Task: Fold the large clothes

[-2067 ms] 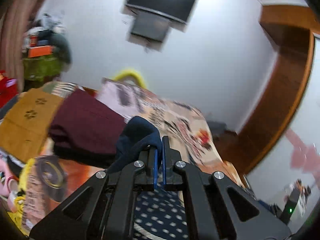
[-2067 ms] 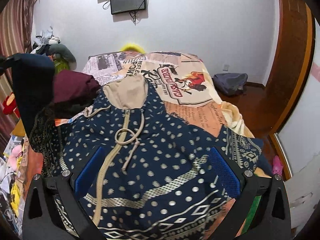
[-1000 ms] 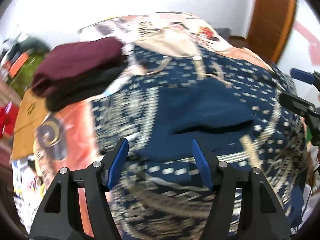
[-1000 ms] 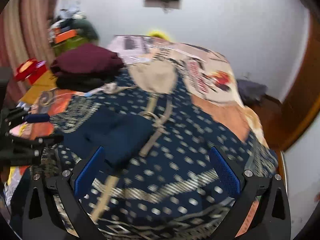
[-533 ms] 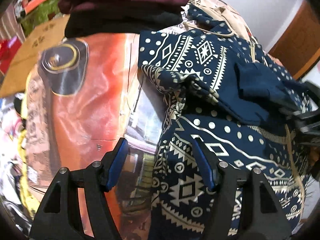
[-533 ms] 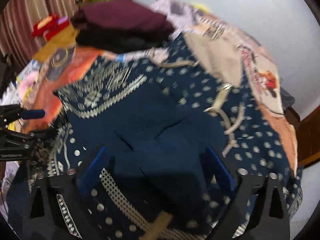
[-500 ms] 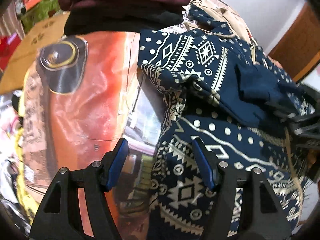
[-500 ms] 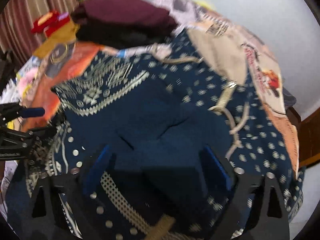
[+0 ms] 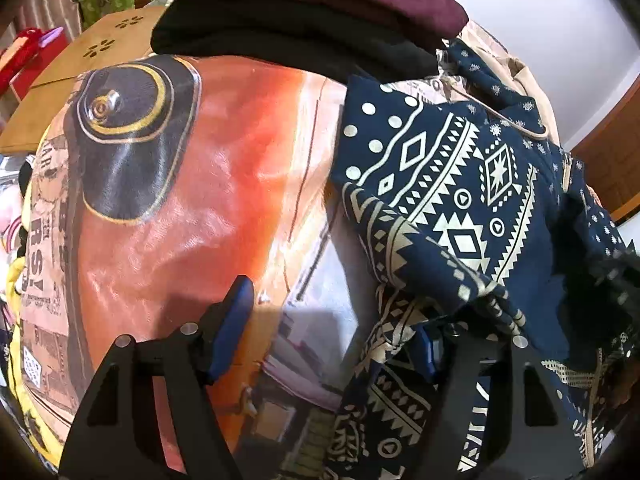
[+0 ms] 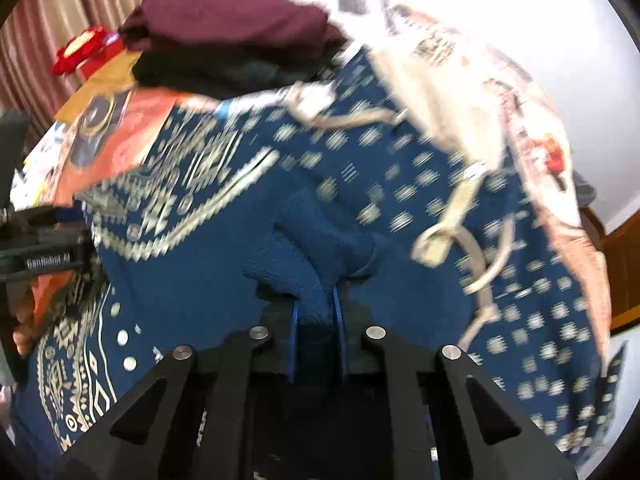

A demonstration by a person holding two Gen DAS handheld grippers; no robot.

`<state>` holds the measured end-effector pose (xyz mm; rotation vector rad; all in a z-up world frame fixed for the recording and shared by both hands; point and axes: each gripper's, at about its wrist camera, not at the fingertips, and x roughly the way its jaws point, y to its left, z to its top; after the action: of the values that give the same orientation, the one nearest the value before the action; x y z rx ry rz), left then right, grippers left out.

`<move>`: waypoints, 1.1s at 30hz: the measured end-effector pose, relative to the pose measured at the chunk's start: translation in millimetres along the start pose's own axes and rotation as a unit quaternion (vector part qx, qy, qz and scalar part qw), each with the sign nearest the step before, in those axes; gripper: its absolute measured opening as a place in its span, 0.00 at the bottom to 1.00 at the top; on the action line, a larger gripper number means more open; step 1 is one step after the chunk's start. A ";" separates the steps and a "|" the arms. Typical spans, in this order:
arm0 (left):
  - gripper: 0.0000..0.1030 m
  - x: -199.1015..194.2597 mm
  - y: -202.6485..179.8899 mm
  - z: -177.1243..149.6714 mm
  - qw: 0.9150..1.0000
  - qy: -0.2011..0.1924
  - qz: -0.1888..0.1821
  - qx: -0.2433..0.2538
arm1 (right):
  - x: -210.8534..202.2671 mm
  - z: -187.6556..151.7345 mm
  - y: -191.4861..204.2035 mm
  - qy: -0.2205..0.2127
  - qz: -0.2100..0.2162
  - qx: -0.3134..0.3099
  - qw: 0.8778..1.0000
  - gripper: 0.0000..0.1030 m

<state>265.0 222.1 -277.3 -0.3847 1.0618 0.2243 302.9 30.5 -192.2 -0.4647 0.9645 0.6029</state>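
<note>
Right tool (image 10: 316, 320) has its 2 fingers pinched narrow on a plain navy fold of the patterned hoodie (image 10: 360, 184), which lies spread on the bed (image 9: 208, 184). Left tool (image 9: 332, 332) stands wide; 1 pad (image 9: 234, 320) sits over the printed bedspread, the other is tucked under the hoodie's hem. Beyond, a maroon and black stack of folded clothes (image 9: 304, 4) borders the garment, touching or not I cannot tell.

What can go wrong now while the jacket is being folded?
The right tool pinches only a small bunch of the patterned jacket, so it may slip out. The drawstring lies loose and might catch. The folded clothes pile sits right by the jacket; pulling could drag it.
</note>
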 end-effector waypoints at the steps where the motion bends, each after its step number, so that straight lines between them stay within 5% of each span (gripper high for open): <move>1: 0.68 -2.0 -1.4 -0.1 1.000 -0.008 0.018 0.005 | -10.9 4.5 -5.3 -0.018 -0.013 0.003 1.000 0.12; 7: 0.68 -27.9 -4.4 5.6 0.991 -0.072 0.111 0.009 | -86.1 35.3 -51.1 -0.117 -0.038 0.058 0.991 0.12; 15: 0.68 -48.7 13.4 10.8 0.988 -0.098 0.118 -0.026 | -142.4 24.6 -110.5 -0.175 -0.065 0.129 0.974 0.10; 21: 0.69 -45.6 2.2 2.3 0.987 -0.082 0.137 0.016 | -117.4 -11.0 -128.3 -0.121 -0.056 0.163 0.978 0.09; 33: 0.69 -37.9 13.9 -6.1 0.997 -0.018 0.073 0.017 | -78.9 -87.5 -151.3 -0.016 -0.012 0.209 0.978 0.09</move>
<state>237.1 232.4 -249.3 -0.2724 1.0582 0.3411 314.8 -156.7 -152.3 -0.0901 1.0221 0.3694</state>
